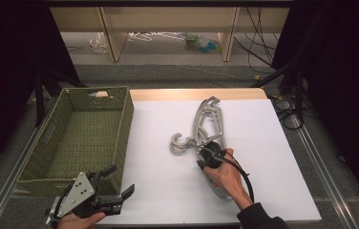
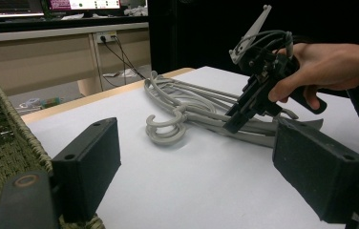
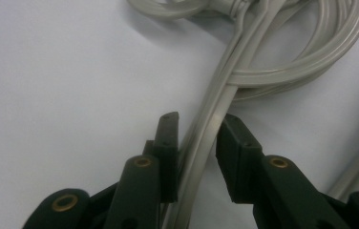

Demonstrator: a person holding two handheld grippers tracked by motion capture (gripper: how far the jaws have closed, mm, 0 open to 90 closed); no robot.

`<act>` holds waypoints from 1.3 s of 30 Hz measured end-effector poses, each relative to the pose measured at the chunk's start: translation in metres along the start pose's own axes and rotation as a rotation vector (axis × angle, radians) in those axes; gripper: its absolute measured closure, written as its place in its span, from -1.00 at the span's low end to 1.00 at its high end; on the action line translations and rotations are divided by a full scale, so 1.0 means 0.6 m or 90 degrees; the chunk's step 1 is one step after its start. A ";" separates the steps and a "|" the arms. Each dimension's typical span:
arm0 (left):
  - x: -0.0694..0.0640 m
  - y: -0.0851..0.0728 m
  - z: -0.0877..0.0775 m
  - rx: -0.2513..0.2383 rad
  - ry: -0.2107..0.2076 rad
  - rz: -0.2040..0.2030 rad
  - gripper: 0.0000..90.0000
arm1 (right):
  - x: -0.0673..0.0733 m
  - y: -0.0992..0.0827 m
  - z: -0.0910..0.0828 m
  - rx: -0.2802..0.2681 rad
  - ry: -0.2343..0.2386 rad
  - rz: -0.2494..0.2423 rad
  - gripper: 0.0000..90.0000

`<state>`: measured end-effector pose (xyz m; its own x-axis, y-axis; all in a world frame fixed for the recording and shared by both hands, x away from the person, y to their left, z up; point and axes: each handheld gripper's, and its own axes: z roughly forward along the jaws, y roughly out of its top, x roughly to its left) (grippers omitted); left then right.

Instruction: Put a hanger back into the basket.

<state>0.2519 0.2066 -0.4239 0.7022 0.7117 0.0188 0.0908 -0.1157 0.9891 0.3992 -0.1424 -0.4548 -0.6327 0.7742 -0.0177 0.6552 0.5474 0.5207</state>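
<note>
A bundle of grey plastic hangers [image 1: 211, 119] lies on the white table top, hooks toward the basket. My right gripper [image 1: 205, 147] reaches down onto the bundle near the hooks. In the right gripper view its jaws [image 3: 199, 119] stand on both sides of the hangers' [image 3: 206, 129] arms, and both pads touch them. From the left gripper view, the right gripper [image 2: 232, 125] tilts down onto the hangers [image 2: 187, 102]. My left gripper [image 1: 120, 180] hovers at the table's near left corner, beside the basket. It is open [image 2: 196, 157] with nothing between its jaws.
A green woven basket [image 1: 120, 138] stands on the left of the table [image 1: 168, 191]; its inside looks bare. Its near wall [image 2: 1, 143] sits close to my left gripper. Beyond the far edge are a wooden shelf [image 1: 168, 19] and loose cables [image 1: 263, 52] on the floor.
</note>
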 end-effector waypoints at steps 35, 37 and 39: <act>0.000 0.000 -0.001 0.001 0.004 -0.009 -0.64 | -0.074 -0.008 -0.090 -0.132 0.063 0.075 0.81; 0.001 0.000 -0.001 0.002 0.003 -0.005 -0.64 | -0.077 -0.007 -0.096 -0.125 0.071 0.060 0.82; 0.000 0.000 -0.001 0.002 0.004 -0.008 -0.64 | -0.077 -0.007 -0.102 -0.129 0.081 0.060 0.82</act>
<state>0.2515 0.2073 -0.4240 0.6967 0.7173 0.0068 0.1017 -0.1081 0.9889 0.4000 -0.2000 -0.4038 -0.6286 0.7651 0.1396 0.6254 0.3905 0.6755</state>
